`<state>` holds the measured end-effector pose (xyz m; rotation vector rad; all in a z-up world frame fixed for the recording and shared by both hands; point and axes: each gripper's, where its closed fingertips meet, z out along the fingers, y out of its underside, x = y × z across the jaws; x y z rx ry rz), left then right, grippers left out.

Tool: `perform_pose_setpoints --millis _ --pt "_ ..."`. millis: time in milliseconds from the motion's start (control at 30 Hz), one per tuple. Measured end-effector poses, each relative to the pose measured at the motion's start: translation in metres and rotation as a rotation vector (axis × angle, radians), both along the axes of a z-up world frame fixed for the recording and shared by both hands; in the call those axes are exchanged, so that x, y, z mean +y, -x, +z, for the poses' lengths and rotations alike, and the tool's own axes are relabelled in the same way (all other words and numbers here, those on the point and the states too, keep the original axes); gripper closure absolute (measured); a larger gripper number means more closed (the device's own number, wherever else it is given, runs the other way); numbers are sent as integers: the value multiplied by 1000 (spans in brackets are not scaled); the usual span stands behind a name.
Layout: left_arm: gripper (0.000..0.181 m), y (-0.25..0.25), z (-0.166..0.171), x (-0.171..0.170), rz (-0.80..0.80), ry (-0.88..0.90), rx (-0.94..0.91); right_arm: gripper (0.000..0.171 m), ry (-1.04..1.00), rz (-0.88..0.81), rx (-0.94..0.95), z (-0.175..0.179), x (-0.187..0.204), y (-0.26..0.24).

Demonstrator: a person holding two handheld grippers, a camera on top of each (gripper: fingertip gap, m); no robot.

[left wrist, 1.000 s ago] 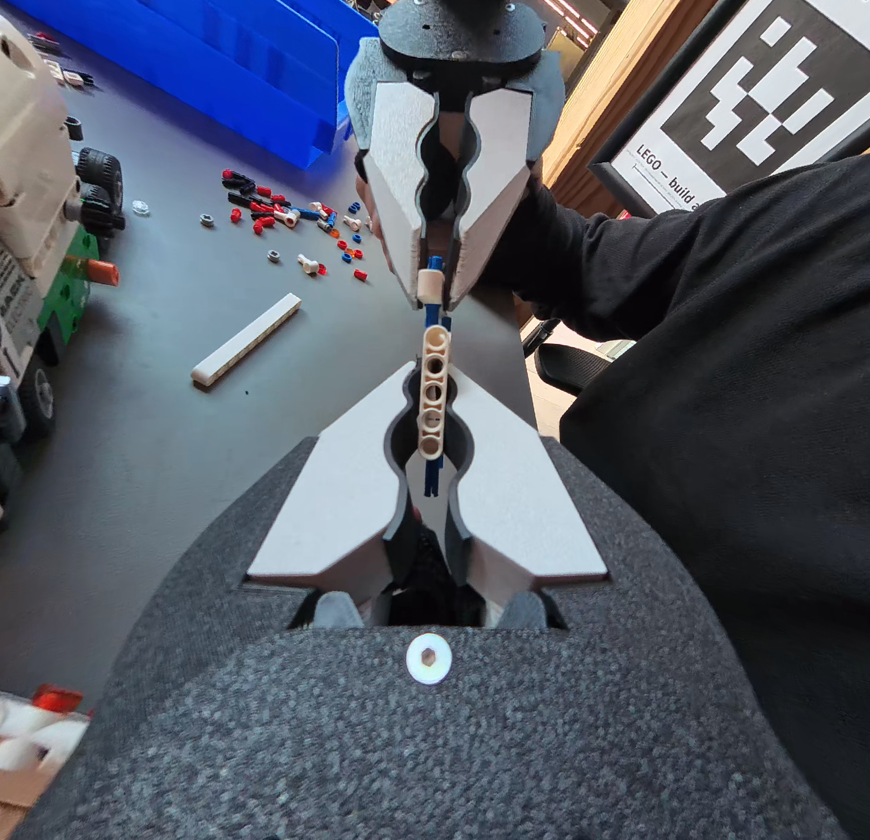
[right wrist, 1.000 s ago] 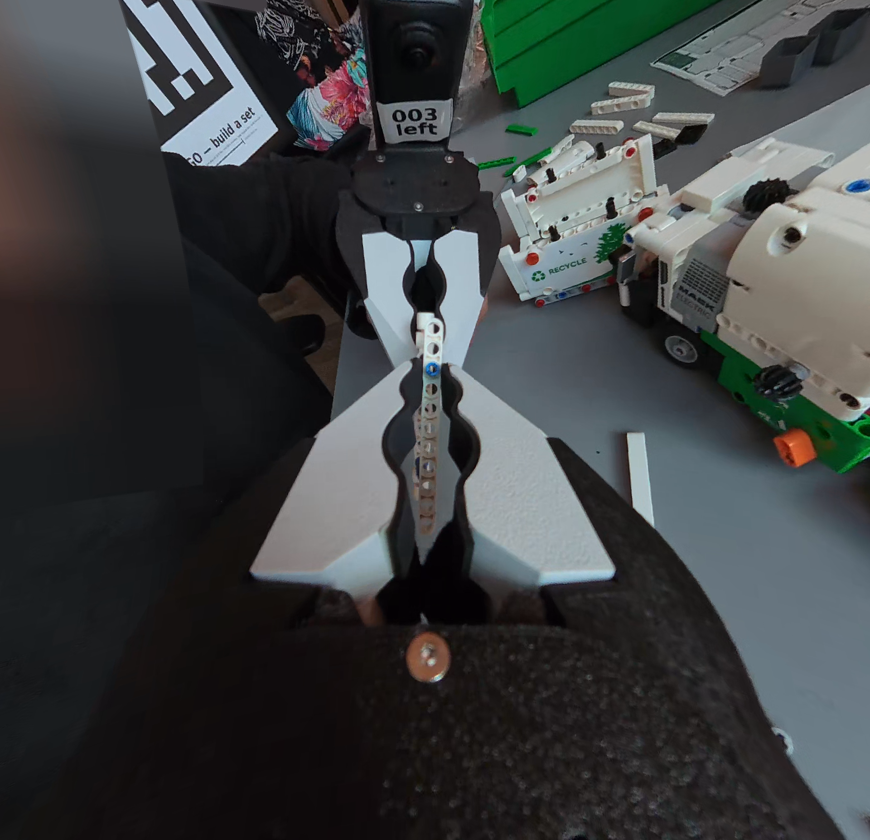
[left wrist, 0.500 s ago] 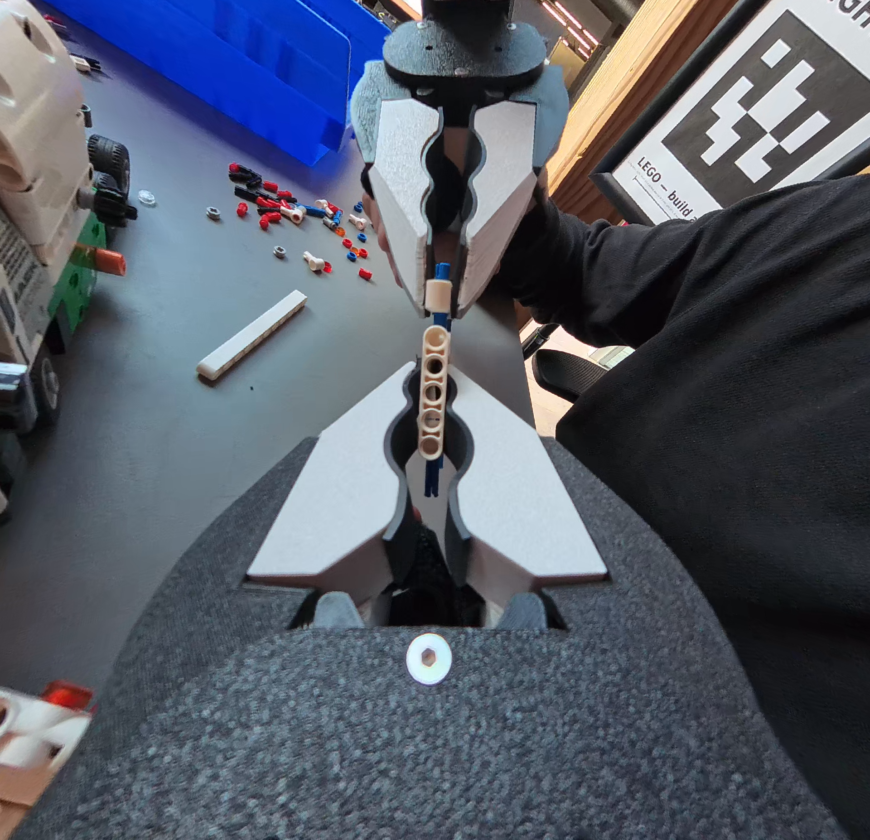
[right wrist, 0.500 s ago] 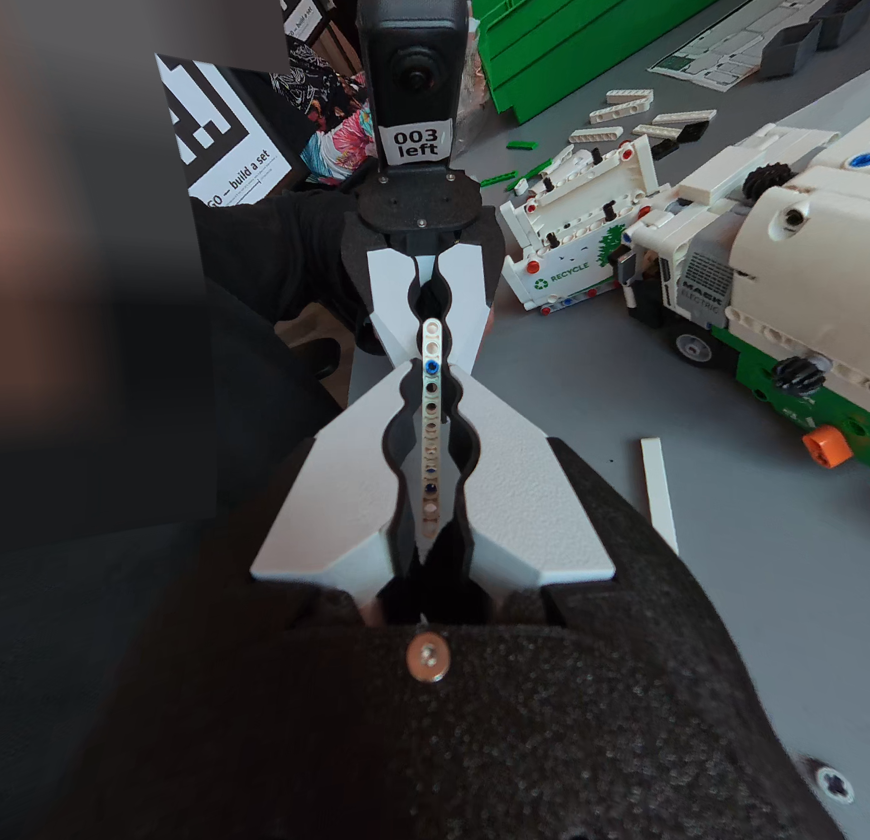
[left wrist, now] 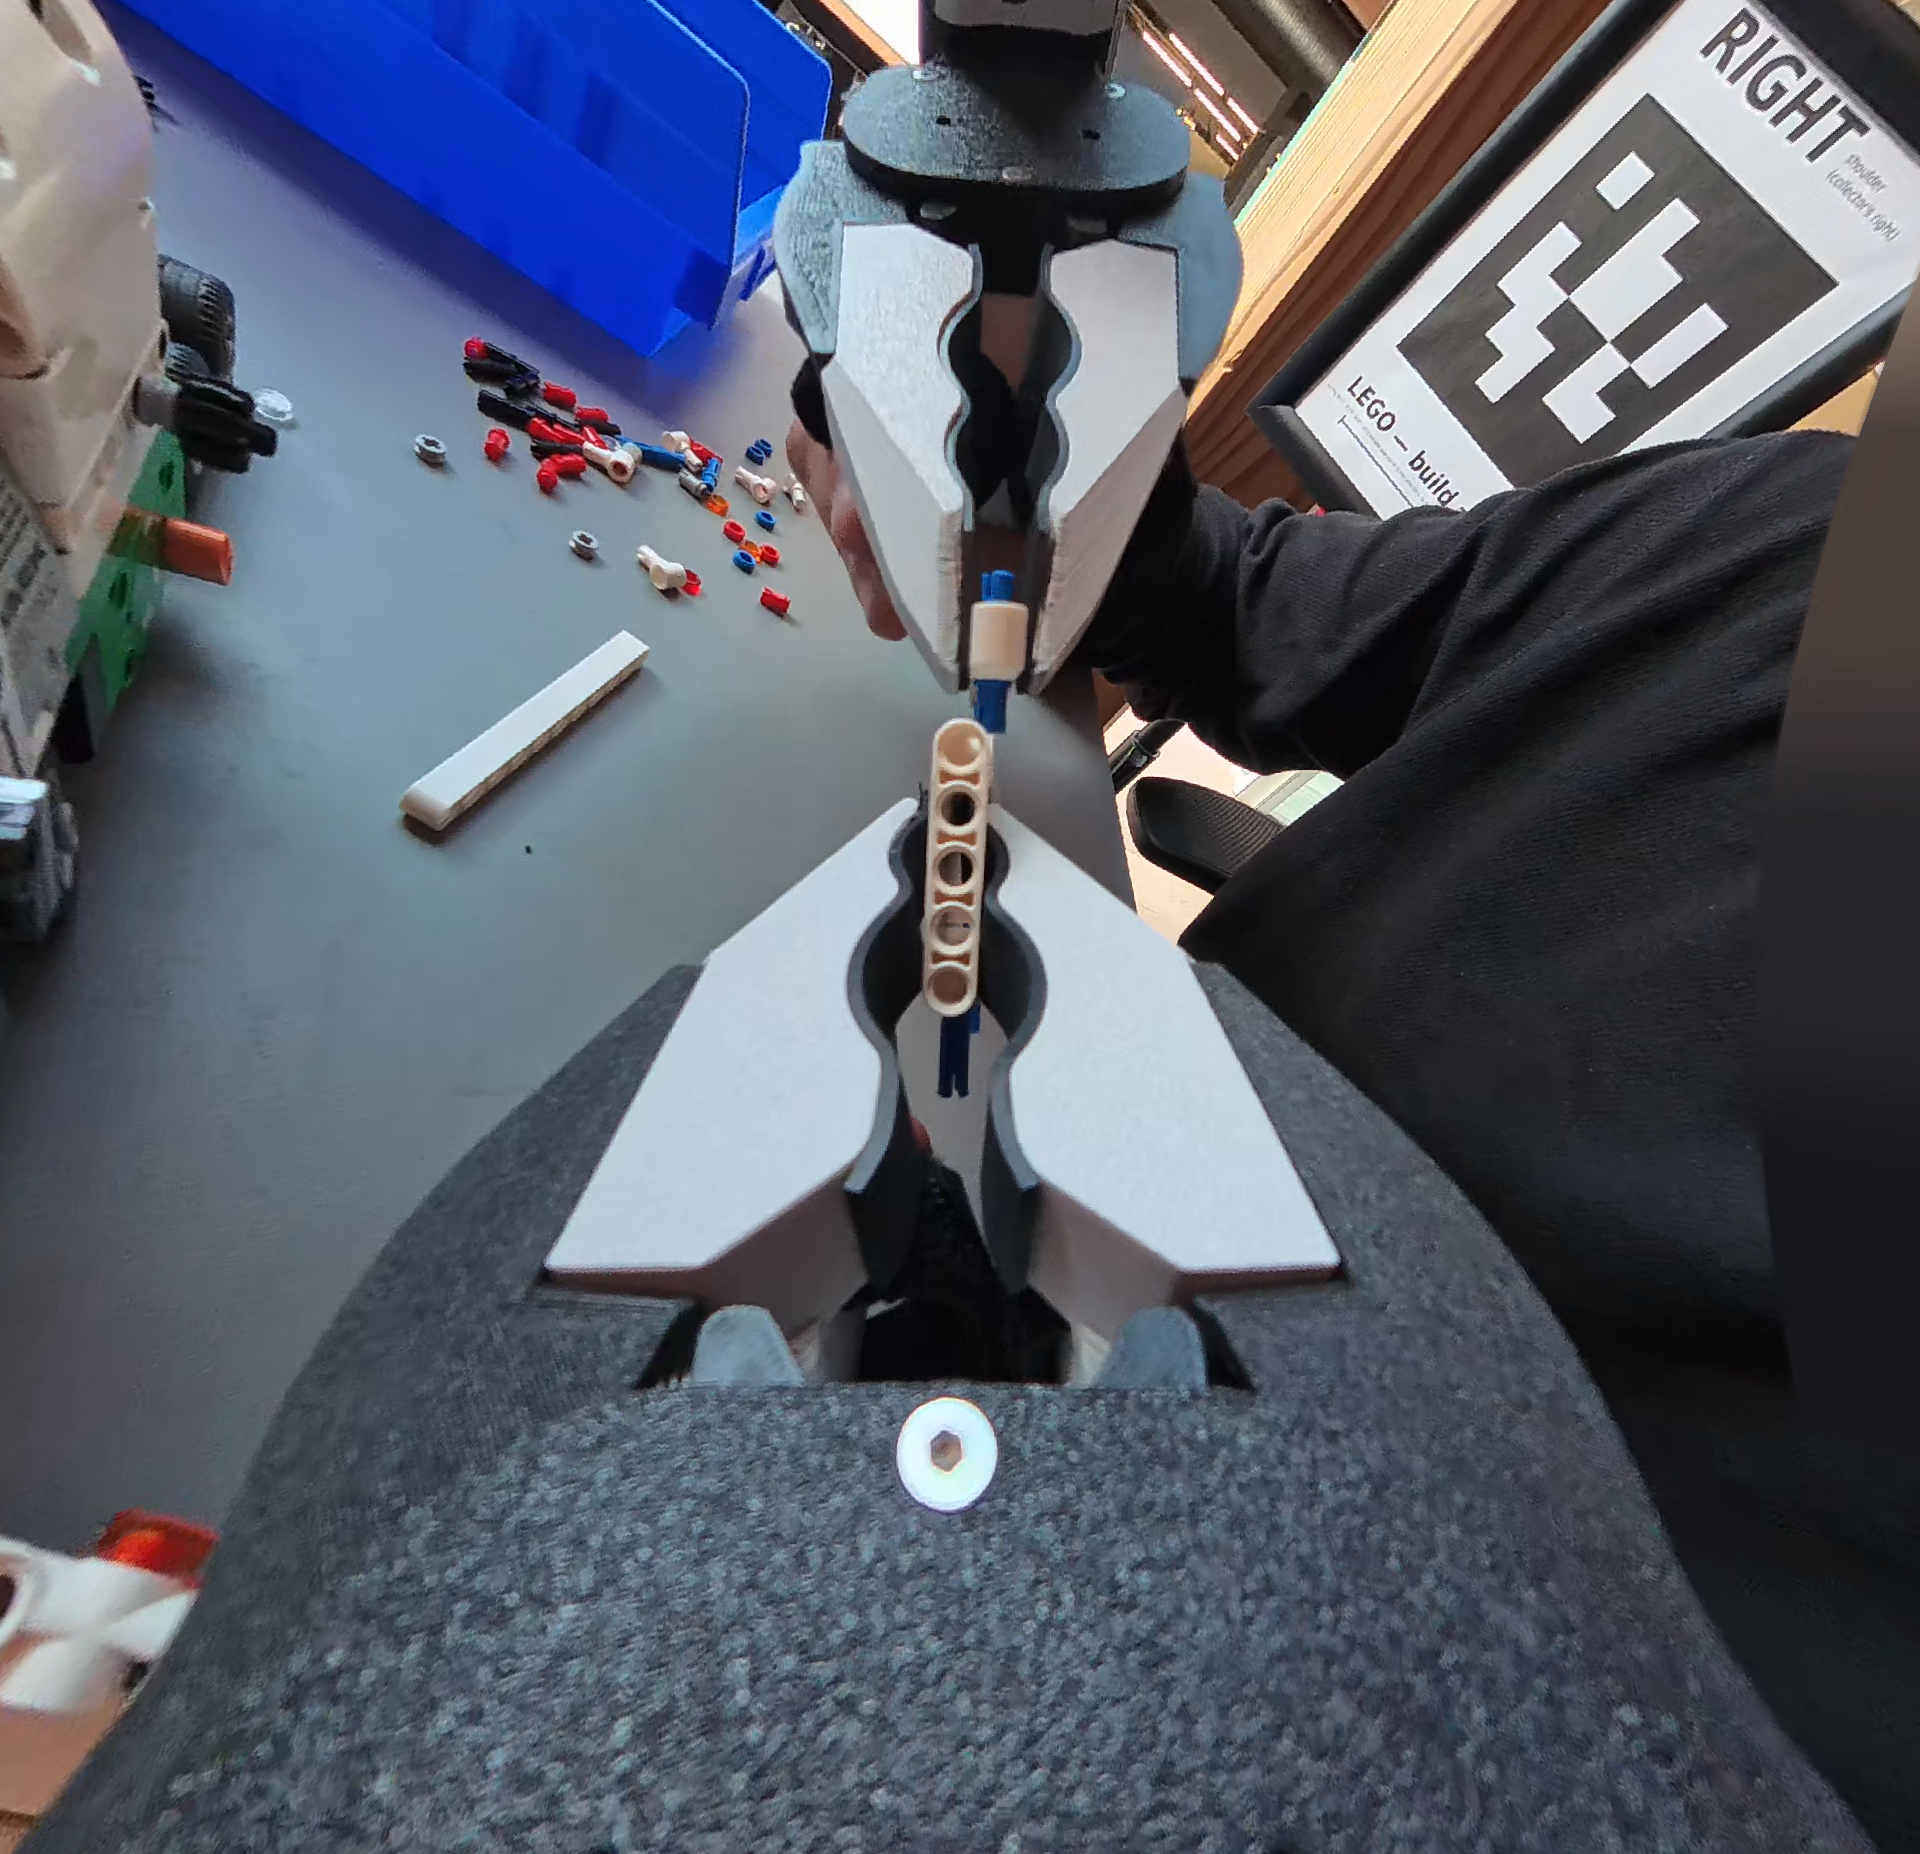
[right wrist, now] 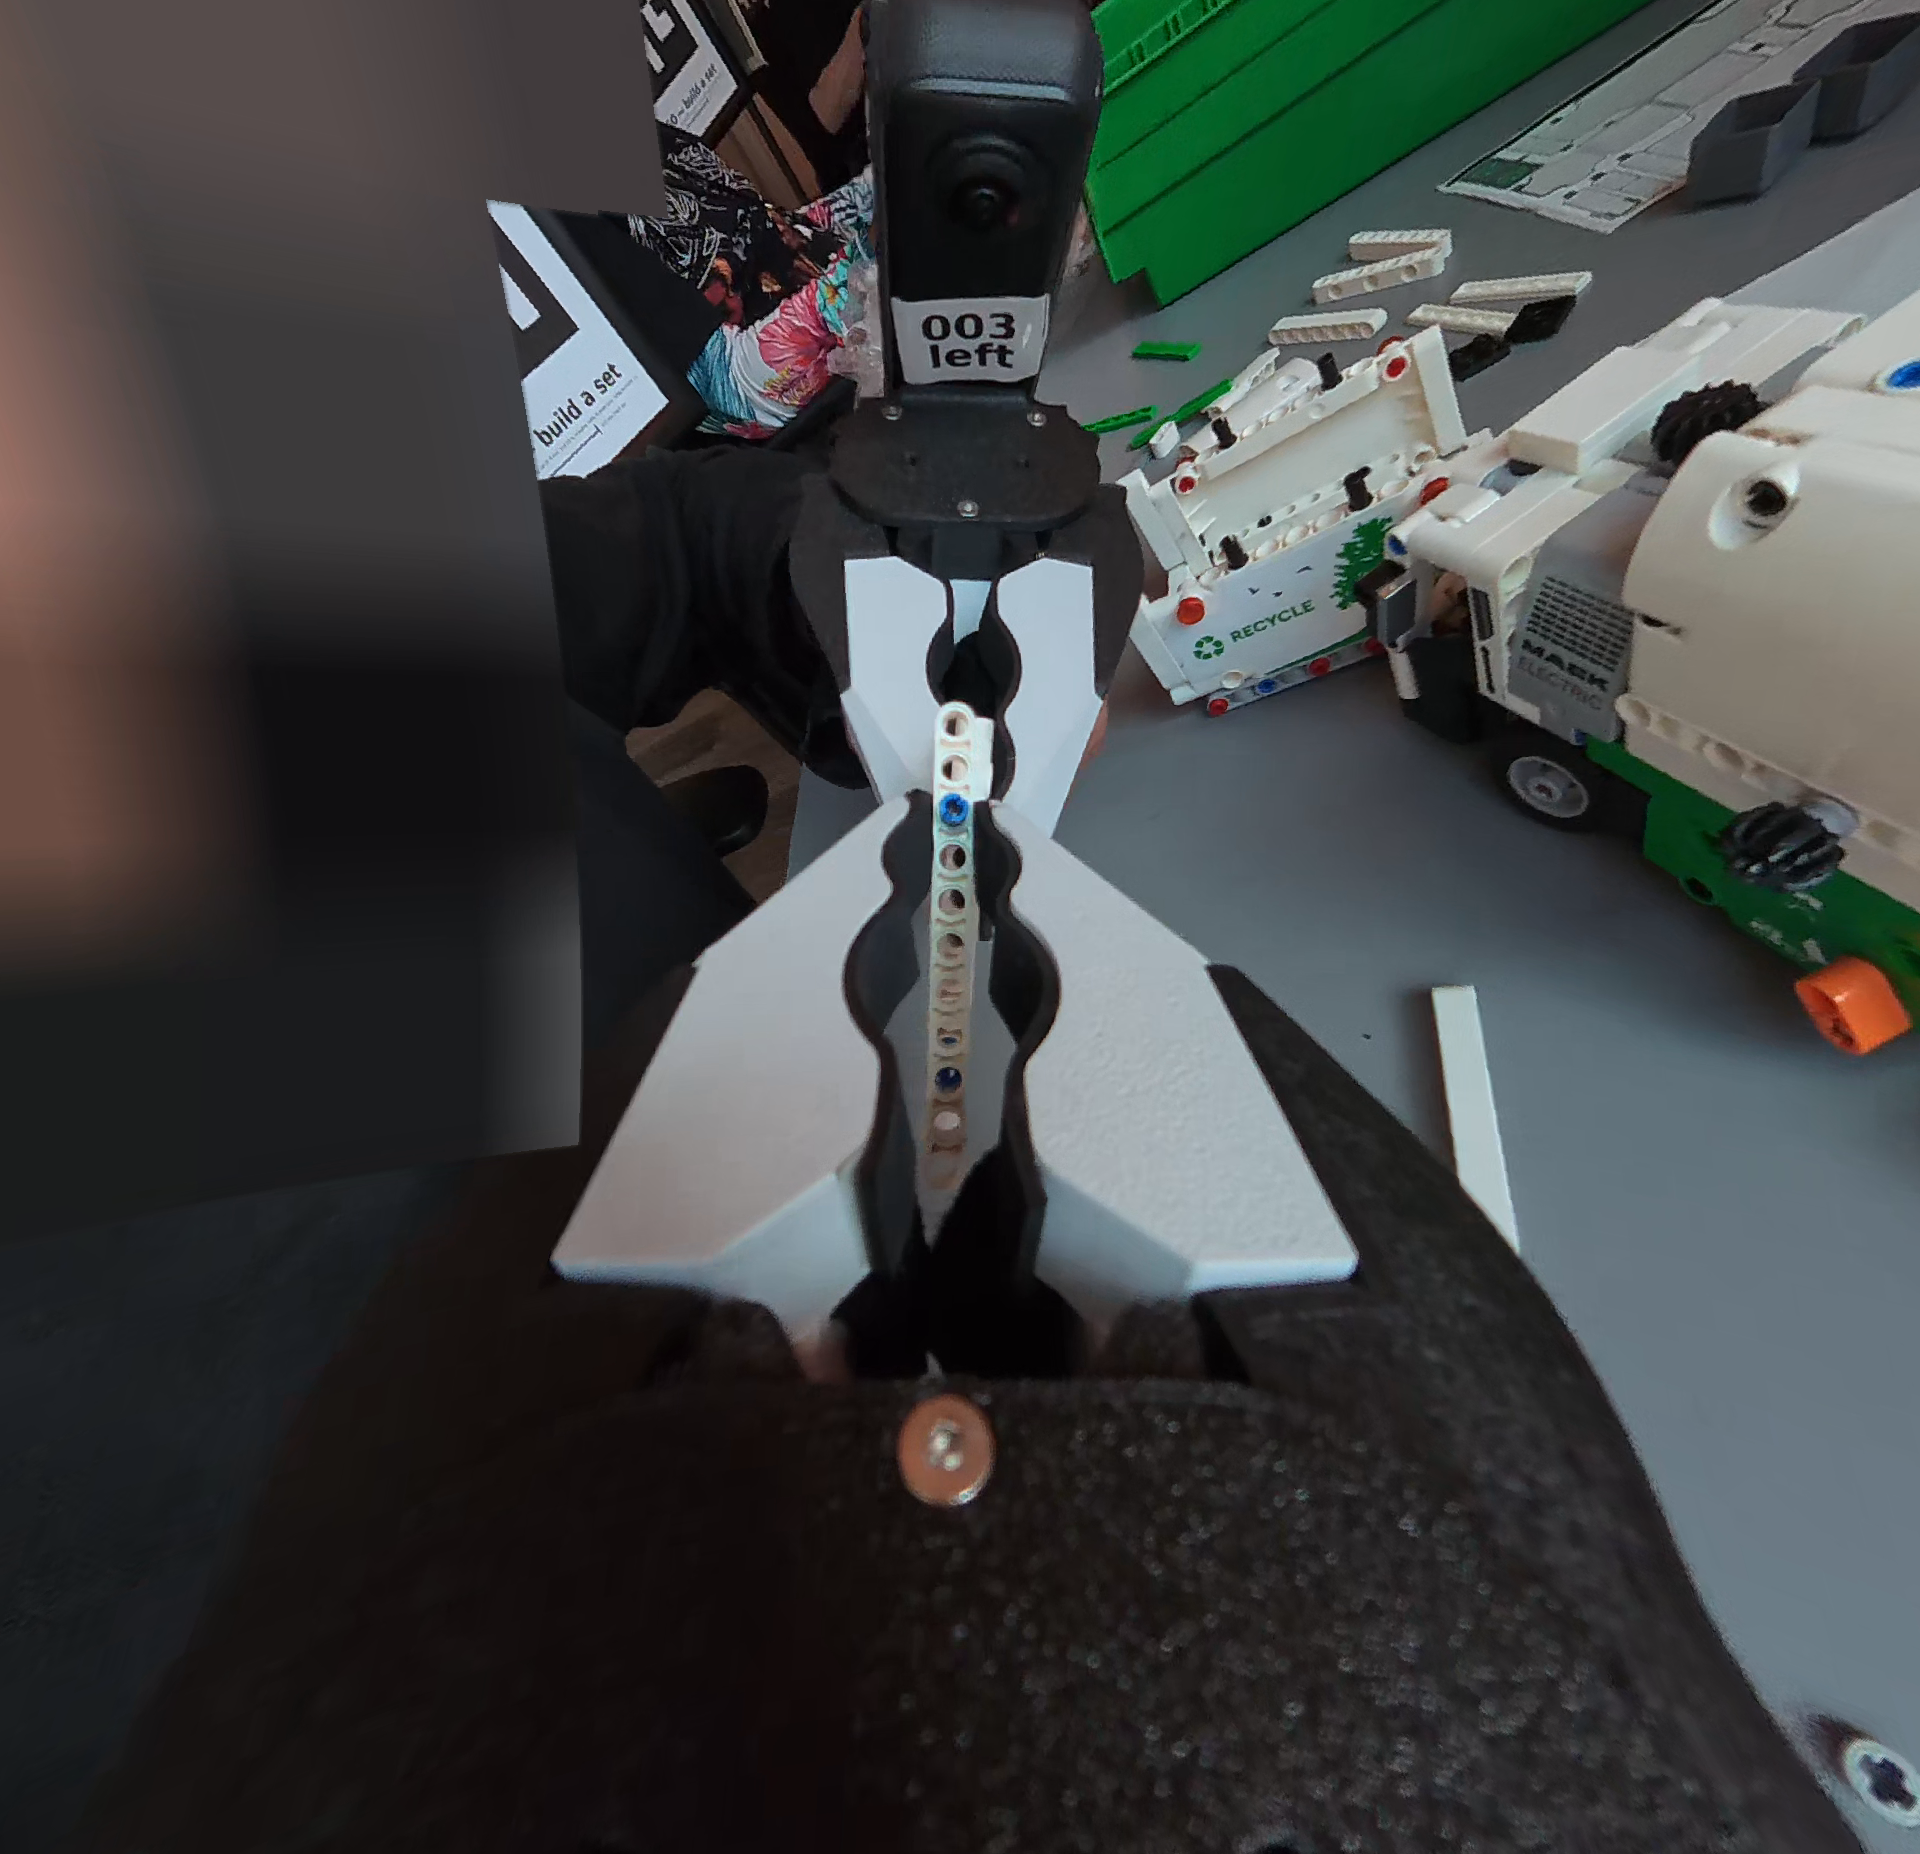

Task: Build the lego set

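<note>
My left gripper (left wrist: 956,817) is shut on a short tan holed beam (left wrist: 954,874) with a blue pin under it. My right gripper (right wrist: 954,802) is shut on a long white holed beam (right wrist: 951,931) that carries blue pins. The two grippers face each other tip to tip above the table's near edge. In the left wrist view the right gripper (left wrist: 997,677) shows the long beam end-on (left wrist: 1000,635), with a blue pin (left wrist: 992,708) sticking out beside the short beam's top hole. In the right wrist view the left gripper (right wrist: 971,765) sits just behind the long beam's tip.
A white and green truck model (right wrist: 1714,609) and a white container body (right wrist: 1278,578) stand on the grey table. A loose white beam (left wrist: 525,729) and scattered small pins (left wrist: 623,454) lie nearby. A blue bin (left wrist: 468,111) and a green bin (right wrist: 1351,59) stand behind. A person's black sleeve (left wrist: 1507,765) fills the right. Left and right tips are no more than a few centimetres apart.
Both grippers stay shut and tip to tip. They have shifted together slightly, and the long beam now stands straighter in the right wrist view.
</note>
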<state>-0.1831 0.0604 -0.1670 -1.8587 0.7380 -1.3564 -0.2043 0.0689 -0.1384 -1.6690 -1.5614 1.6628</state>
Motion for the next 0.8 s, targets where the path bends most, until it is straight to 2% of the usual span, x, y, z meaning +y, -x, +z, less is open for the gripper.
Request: perform_pose_setpoints --millis 133,233,433,800 --pt "181 -1 -2 0 2 -10 20 166 90 -9 38 14 8 -3" --pt "181 0 -1 1 9 -6 14 166 70 -35 54 18 14 -6" --pt "181 0 1 1 7 -4 -7 165 65 -29 28 3 5 2" --pt "181 3 2 5 25 13 -21 165 61 -46 21 -1 6 5"
